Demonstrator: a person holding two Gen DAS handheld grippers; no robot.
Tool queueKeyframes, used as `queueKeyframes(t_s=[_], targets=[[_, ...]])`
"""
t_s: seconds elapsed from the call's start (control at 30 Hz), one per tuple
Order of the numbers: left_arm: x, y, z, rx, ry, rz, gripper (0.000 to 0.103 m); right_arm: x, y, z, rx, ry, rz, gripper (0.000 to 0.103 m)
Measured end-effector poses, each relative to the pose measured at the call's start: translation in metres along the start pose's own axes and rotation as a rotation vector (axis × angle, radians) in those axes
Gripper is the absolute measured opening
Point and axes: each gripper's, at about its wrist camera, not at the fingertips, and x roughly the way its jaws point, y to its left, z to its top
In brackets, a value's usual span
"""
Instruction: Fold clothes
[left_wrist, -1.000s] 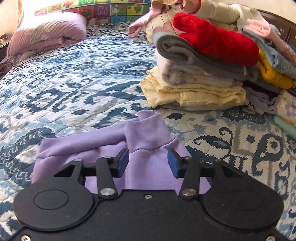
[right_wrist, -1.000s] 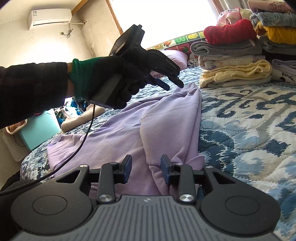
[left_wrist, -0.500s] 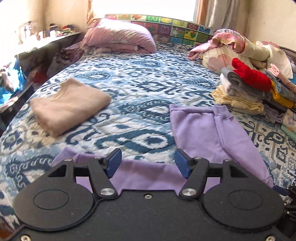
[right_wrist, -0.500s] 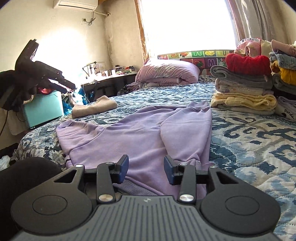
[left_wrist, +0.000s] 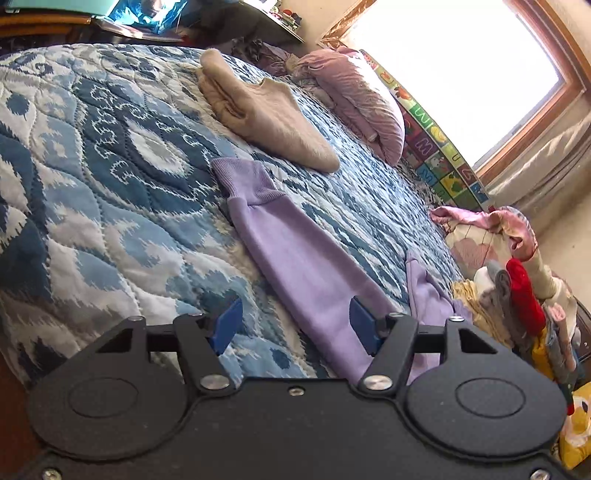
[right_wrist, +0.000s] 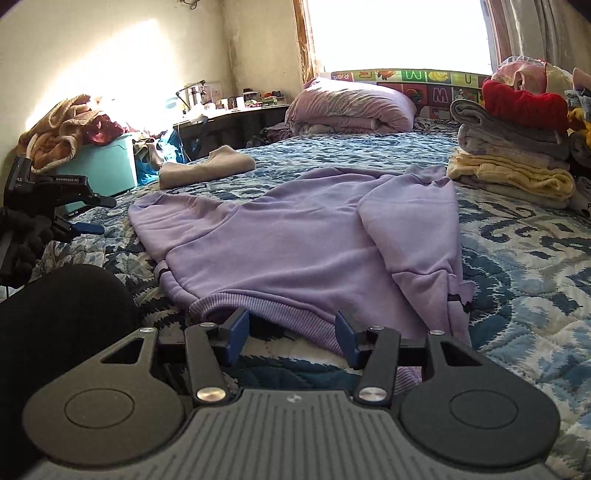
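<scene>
Right wrist: sweatshirt (right_wrist: 295, 236) hem before opening gripper (right_wrist: 291, 332).

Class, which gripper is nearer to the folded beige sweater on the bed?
Left. The left gripper hovers on the beige sweater side of the bed; the right gripper sits at the purple sweatshirt's hem, farther away.

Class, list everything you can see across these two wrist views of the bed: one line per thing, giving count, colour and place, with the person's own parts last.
purple sweatshirt: one, lilac, spread on the bed, one sleeve folded over its body
beige sweater: one, folded, beyond the sweatshirt
quilt: one, blue and white, covering the bed
pillow: one, mauve, at the head of the bed
stack of folded clothes: one; red, grey, yellow; right side of the bed
teal box: one, beside the bed
window: one, bright, behind the pillow
left tool: one, black with blue pads, open, by the outstretched sleeve
right tool: one, same colours, jaws opening at the sweatshirt's ribbed hem
</scene>
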Motion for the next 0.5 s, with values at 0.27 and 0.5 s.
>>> queueKeyframes(t_s=[0.27, 0.5], targets=[[0.043, 0.016, 0.018, -0.164, -0.077, -0.007, 0.033, 0.005, -0.006, 0.000, 0.039, 0.008, -0.006, 0.052], [0.034, -0.049, 0.026, -0.004, -0.086, -0.043, 0.003, 0.007, -0.009, 0.000, 0.056, -0.009, 0.035, 0.052]])
